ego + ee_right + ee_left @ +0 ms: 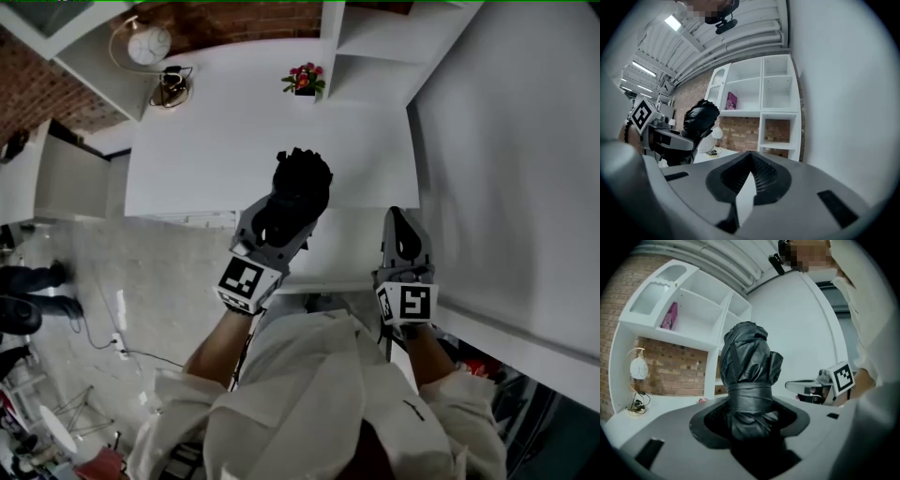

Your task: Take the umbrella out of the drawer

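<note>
Umbrella (302, 180), folded and black, sits clamped between the jaws of the left gripper (284, 220), which the forearm holds out level above the near edge of the white desk (206, 141). The right gripper (397, 225), jaws closed on nothing, points forward over the same edge.

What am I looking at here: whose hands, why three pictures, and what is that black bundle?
No robot: a person holds a two-jaw gripper in each hand. The head view comes from a camera on the person's head, looking steeply down; the other two come from cameras riding on each gripper, looking along its jaws. The left gripper is clamped on a folded black umbrella, a strap round it. The right gripper is shut and empty. Below lies a white desk bearing a small pot of red flowers; white shelves stand nearby.
</note>
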Demonstrator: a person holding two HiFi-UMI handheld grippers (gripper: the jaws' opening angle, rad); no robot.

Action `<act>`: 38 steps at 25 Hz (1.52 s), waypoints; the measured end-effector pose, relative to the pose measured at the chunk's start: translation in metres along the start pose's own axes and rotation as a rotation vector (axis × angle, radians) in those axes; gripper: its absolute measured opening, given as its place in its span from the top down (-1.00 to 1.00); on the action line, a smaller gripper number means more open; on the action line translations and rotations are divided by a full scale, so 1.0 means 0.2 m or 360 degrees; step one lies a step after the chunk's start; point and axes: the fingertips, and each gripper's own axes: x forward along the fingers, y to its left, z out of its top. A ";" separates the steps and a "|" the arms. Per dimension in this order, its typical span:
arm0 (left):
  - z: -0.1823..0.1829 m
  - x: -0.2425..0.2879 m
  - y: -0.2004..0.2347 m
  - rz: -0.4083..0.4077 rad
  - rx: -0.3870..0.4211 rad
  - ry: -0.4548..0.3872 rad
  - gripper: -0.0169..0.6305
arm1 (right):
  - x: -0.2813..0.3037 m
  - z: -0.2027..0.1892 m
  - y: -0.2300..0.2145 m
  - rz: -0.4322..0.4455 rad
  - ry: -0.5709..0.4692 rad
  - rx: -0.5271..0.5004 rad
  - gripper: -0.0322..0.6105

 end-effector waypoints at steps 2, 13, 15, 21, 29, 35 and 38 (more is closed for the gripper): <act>0.11 -0.05 0.02 0.0028 -0.0009 -0.0087 0.12 | -0.01 0.08 -0.02 -0.0029 -0.0044 0.0032 0.85; 0.45 -0.27 0.10 0.0142 0.0046 -0.0386 0.12 | -0.09 0.38 -0.09 -0.0128 -0.0215 0.0091 0.85; 0.49 -0.29 0.11 0.0146 0.0042 -0.0416 0.12 | -0.10 0.40 -0.10 -0.0144 -0.0230 0.0090 0.85; 0.50 -0.31 0.09 0.0113 0.0094 -0.0439 0.12 | -0.14 0.43 -0.12 -0.0159 -0.0261 0.0081 0.85; 0.50 -0.32 0.04 0.0095 0.0094 -0.0435 0.11 | -0.18 0.44 -0.12 -0.0171 -0.0273 0.0080 0.85; 0.50 -0.32 0.03 0.0097 0.0075 -0.0437 0.11 | -0.20 0.44 -0.11 -0.0160 -0.0271 0.0071 0.85; 0.49 -0.32 0.01 0.0088 0.0085 -0.0425 0.11 | -0.20 0.43 -0.11 -0.0159 -0.0265 0.0061 0.85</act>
